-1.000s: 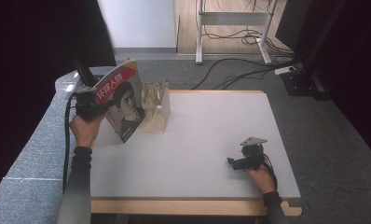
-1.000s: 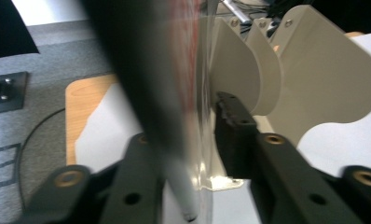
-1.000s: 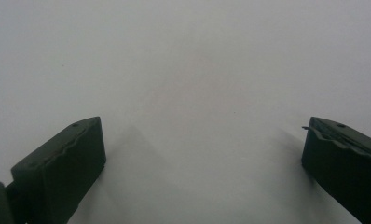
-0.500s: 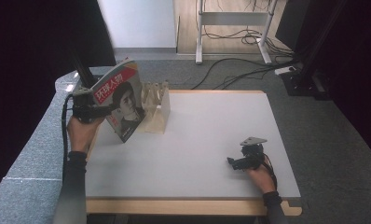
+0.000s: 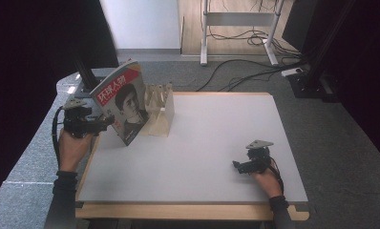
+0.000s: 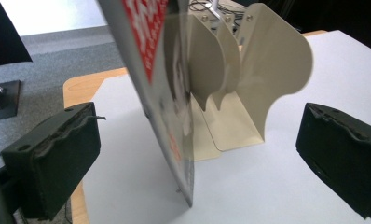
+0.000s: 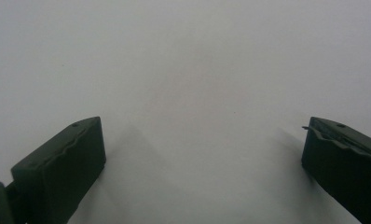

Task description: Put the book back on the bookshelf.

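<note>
Here, magazine (image 5: pixel 123 106) leaning on cream file rack (image 5: pixel 160 112), left hand-held gripper (image 5: pixel 112 120) just opened wide around it, pads clear, right hand-held gripper (image 5: pixel 236 166) agape, empty.

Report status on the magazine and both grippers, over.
Left gripper open, jaws just opened, magazine between them untouched. Magazine stands tilted against the cream file rack. Right gripper open, empty, resting on the table. Nothing in the way.
</note>
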The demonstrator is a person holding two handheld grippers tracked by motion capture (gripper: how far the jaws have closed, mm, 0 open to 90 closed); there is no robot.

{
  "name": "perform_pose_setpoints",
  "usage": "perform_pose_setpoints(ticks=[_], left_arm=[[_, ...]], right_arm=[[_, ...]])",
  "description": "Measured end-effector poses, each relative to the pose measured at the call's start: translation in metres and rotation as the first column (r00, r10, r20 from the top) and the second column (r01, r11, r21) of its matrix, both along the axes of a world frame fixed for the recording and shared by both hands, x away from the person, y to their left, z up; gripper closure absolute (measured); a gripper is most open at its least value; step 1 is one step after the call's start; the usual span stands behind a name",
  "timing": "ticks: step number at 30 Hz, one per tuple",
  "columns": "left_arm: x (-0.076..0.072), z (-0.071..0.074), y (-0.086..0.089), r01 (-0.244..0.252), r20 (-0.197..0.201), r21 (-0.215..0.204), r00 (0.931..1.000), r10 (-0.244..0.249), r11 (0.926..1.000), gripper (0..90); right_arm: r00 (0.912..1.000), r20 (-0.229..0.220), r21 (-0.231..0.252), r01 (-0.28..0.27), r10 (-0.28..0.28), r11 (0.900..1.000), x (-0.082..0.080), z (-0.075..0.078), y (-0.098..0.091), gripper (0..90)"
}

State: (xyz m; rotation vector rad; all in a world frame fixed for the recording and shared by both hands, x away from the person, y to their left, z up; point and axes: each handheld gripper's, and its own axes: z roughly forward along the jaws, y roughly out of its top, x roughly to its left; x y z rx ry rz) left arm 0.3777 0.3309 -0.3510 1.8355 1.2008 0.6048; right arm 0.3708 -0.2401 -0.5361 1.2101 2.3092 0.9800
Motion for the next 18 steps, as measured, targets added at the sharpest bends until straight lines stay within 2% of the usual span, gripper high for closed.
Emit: perform_pose_setpoints(ticks=[7, 10, 13, 18], left_arm=[[-0.027, 0.003, -0.014, 0.026, 0.034, 0.027, 0.9991, -0.027, 0.9993, 0.0], [-0.035, 0.004, -0.023, 0.059, 0.043, 0.038, 0.9972, -0.06, 0.9976, 0.0], [-0.038, 0.001, -0.035, 0.094, 0.046, 0.05, 0.9943, -0.096, 0.9943, 0.0], [-0.036, -0.011, -0.058, 0.174, 0.025, 0.054, 0.9841, -0.176, 0.9832, 0.0]], right_arm=[[1.0, 0.001, -0.001, 0.0, 0.0, 1.0, 0.0, 0.0, 0.0, 0.0], [1.0, 0.001, -0.001, 0.0, 0.0, 1.0, 0.0, 0.0, 0.0, 0.0], [1.0, 0.001, -0.001, 0.0, 0.0, 1.0, 0.0, 0.0, 0.0, 0.0], [1.0, 0.001, -0.001, 0.0, 0.0, 1.0, 0.0, 0.0, 0.0, 0.0]])
